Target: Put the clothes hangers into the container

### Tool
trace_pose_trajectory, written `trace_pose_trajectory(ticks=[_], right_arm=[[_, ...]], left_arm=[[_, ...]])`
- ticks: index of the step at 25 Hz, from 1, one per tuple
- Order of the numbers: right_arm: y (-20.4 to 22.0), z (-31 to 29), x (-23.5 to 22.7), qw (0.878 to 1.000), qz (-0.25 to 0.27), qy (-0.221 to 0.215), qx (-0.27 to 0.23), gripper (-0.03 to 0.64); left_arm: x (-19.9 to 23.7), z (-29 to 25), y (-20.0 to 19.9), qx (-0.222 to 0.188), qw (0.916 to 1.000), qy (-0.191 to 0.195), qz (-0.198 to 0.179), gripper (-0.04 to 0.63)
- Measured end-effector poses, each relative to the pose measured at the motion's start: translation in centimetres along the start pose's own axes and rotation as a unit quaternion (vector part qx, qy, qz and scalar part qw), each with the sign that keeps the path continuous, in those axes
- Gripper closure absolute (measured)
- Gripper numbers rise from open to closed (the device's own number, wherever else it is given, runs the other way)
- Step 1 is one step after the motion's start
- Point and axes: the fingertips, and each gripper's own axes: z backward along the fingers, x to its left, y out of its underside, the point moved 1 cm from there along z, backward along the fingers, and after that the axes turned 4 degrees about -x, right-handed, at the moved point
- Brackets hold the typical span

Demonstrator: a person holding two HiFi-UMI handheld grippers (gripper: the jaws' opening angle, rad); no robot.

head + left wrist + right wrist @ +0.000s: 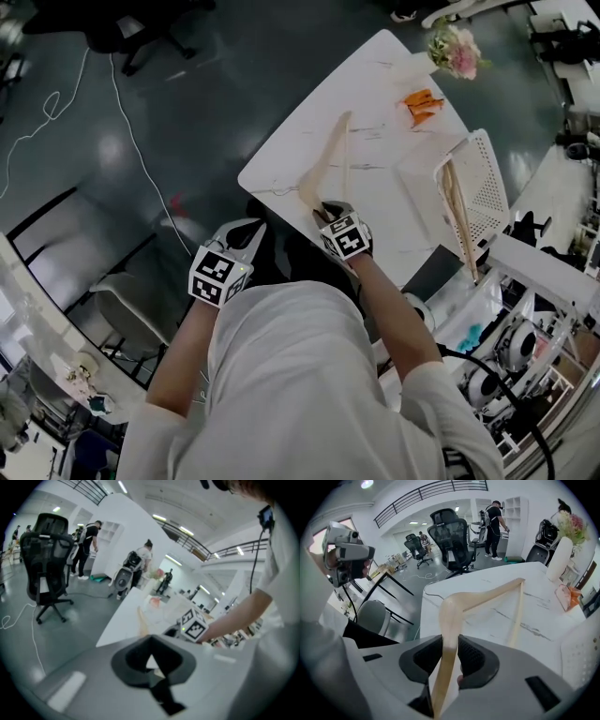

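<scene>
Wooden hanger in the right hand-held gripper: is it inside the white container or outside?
Outside: the right hand-held gripper clamps the wooden hanger over the table, apart from the container.

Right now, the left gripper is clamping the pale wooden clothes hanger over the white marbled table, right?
No. The right gripper is clamping the pale wooden clothes hanger over the white marbled table; the right gripper view shows the hanger pinched between its jaws.
</scene>
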Motion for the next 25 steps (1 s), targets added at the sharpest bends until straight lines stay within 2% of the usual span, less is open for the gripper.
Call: trace_pose_trajectory(ticks=[6, 25], right_arm=[[-1.7, 2.8, -0.1, 0.998, -0.043, -0.024, -0.037, 0.518], [-4.4, 16.3, -2.0, 0.991, -0.047, -0.067, -0.108, 0.518]], left_arm=[[-1.0, -0.9, -0.9, 0.003, 0.9998, 0.007, -0.017, 0.594], [-4.8, -4.5, -6.5, -0.005, 0.9965, 0.021, -0.081, 0.594]])
